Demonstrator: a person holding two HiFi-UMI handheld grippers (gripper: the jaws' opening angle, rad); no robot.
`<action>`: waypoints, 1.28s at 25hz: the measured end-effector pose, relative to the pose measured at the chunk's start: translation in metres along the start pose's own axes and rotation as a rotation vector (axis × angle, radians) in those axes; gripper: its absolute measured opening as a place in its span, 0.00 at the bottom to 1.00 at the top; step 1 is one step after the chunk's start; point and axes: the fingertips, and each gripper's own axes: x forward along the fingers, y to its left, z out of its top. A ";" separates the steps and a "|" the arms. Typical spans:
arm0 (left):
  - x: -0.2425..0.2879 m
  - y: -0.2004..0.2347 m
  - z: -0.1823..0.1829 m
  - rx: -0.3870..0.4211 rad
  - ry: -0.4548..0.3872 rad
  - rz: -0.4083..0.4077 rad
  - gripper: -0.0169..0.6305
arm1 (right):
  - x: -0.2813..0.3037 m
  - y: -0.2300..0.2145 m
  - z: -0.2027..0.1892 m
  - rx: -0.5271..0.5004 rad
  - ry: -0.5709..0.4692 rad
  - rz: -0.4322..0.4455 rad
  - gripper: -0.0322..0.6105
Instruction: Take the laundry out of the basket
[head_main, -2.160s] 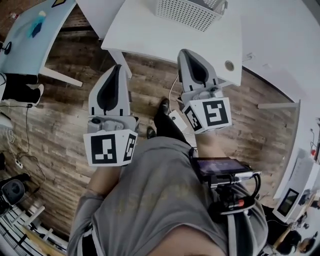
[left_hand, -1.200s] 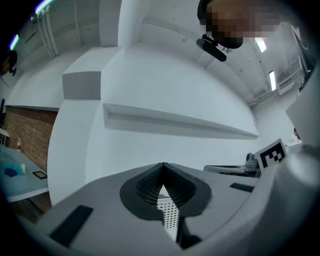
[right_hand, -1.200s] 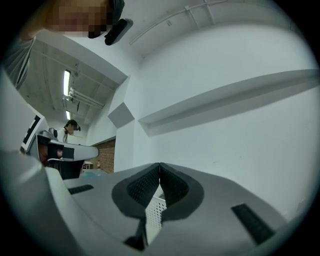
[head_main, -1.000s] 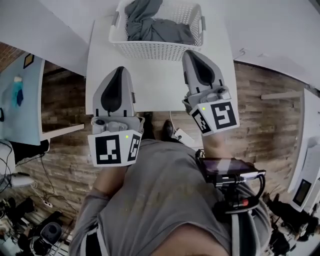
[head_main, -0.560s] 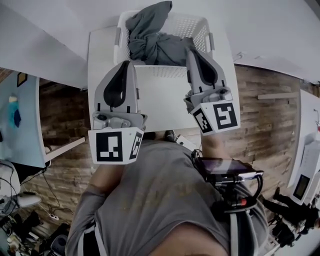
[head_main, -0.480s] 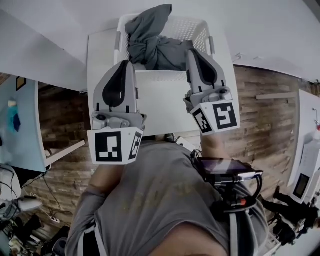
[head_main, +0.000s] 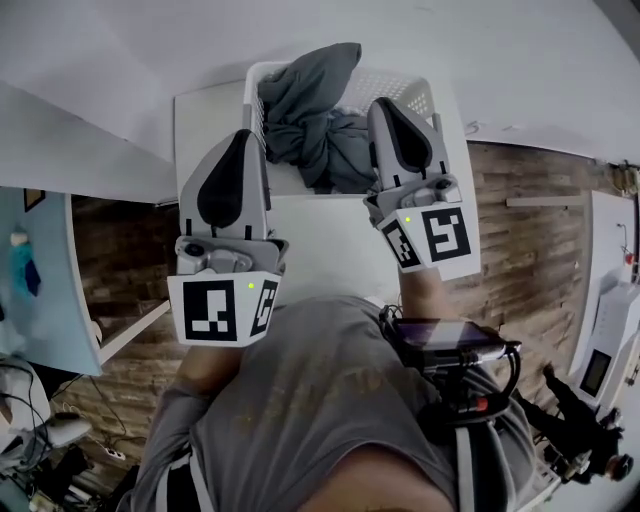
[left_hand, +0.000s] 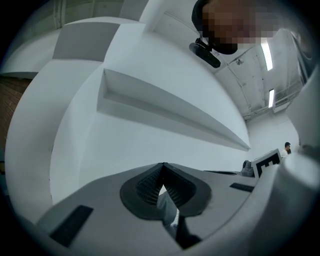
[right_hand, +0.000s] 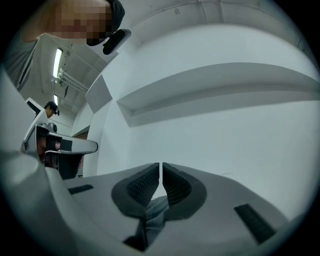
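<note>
Left gripper: your grey-and-white left hand-held gripper (left_hand: 163, 165) has its jaws closed tip to tip, with nothing gripped.
Right gripper: your matching right hand-held gripper (right_hand: 159, 166) is also closed and empty.
Laundry: crumpled dark grey cloth (head_main: 310, 125) is heaped in the basket, one fold rising over the far rim. Both gripper tips sit at its near side.
Basket: white perforated plastic laundry basket (head_main: 410, 92), on the table's far end.
Table: white rectangular tabletop (head_main: 205, 125), in front of you.
Floor: brown wooden planks (head_main: 525, 200).
</note>
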 end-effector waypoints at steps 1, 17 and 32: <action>0.003 0.006 -0.002 -0.009 0.003 0.003 0.04 | 0.007 0.000 -0.004 -0.003 0.008 0.001 0.07; 0.054 0.079 -0.056 -0.054 0.086 0.055 0.04 | 0.093 -0.028 -0.097 -0.073 0.244 -0.036 0.57; 0.067 0.137 -0.101 -0.165 0.139 0.152 0.04 | 0.130 0.012 -0.174 -0.325 0.460 0.161 0.68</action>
